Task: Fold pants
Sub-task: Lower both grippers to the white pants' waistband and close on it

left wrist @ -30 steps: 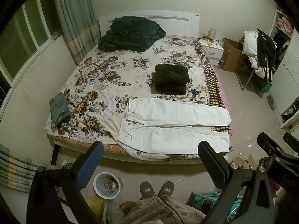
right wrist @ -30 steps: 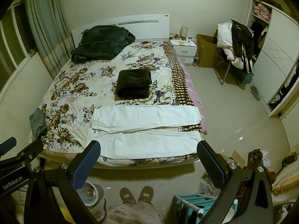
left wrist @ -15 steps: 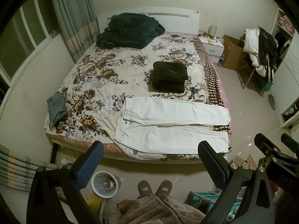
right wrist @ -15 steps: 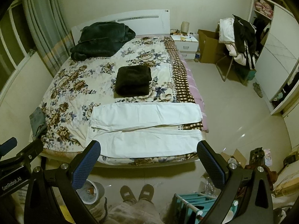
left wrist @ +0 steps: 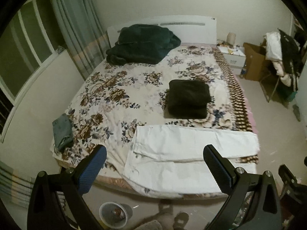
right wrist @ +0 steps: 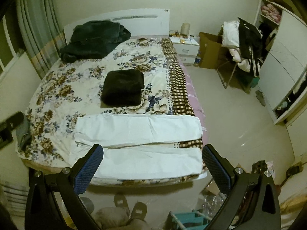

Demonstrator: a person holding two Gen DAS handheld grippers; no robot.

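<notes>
Two wide-open grippers, left gripper [left wrist: 154, 165] and right gripper [right wrist: 152, 162], both empty, hover over the foot edge of the floral bed [left wrist: 122, 88], where white pants [left wrist: 191, 153] lie flat, legs side by side, near a folded black garment [left wrist: 188, 98] and smaller folded jeans [left wrist: 62, 132].
</notes>
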